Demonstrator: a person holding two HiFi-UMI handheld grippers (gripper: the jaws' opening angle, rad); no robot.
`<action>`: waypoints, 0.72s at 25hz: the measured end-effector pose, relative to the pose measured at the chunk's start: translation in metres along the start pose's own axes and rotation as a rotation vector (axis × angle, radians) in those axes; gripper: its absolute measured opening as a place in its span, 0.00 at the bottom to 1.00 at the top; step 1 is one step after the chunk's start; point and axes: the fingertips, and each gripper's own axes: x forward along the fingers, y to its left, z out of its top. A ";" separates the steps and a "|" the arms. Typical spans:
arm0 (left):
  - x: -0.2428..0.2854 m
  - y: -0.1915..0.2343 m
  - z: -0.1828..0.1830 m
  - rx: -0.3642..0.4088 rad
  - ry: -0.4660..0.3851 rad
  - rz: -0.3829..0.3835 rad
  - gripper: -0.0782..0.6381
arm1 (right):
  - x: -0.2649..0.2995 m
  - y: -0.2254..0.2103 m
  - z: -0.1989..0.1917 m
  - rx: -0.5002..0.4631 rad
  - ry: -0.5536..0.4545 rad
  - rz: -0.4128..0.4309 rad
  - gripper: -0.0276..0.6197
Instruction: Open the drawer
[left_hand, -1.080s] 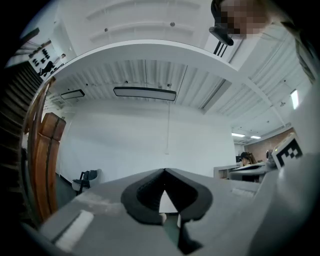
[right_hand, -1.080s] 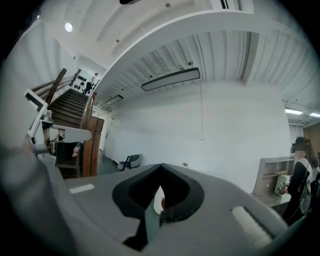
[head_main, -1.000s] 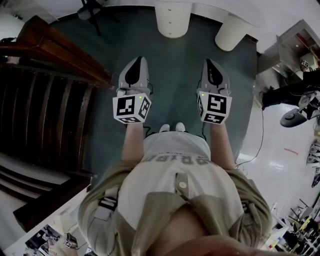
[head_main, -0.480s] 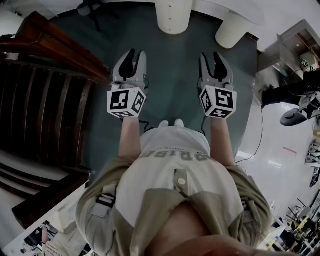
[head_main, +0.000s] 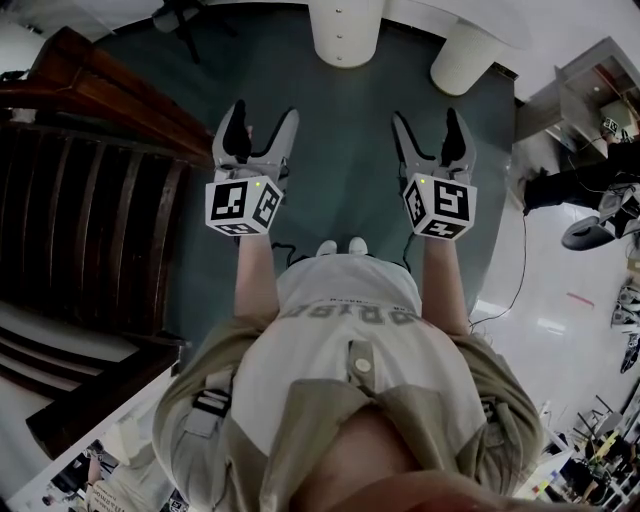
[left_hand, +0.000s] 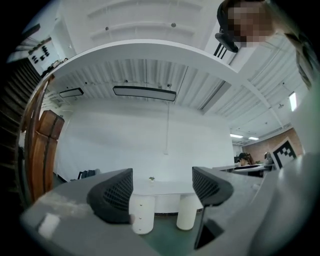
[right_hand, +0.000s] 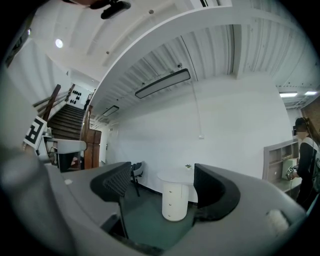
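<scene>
We aim our left gripper (head_main: 264, 113) and right gripper (head_main: 427, 117), jaws just opened wide and empty, toward the upper-centre drawers (head_main: 345, 32).

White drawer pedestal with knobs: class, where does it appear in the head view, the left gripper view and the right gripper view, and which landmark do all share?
Head view: white drawer pedestal at the top edge, centre.
Left gripper view: pedestal low centre, between the jaws, nearer the one at left.
Right gripper view: pedestal low centre, between the jaws.
Shared landmark: the green floor under it.
</scene>
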 end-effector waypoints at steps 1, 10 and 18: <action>0.001 0.001 -0.002 0.000 0.006 0.004 0.63 | 0.000 -0.003 -0.002 0.002 0.004 -0.003 0.64; 0.021 -0.005 -0.021 -0.004 0.057 0.003 0.63 | 0.012 -0.025 -0.010 -0.015 0.026 -0.005 0.64; 0.054 -0.023 -0.029 0.004 0.062 0.014 0.63 | 0.031 -0.045 -0.011 -0.034 0.027 0.050 0.64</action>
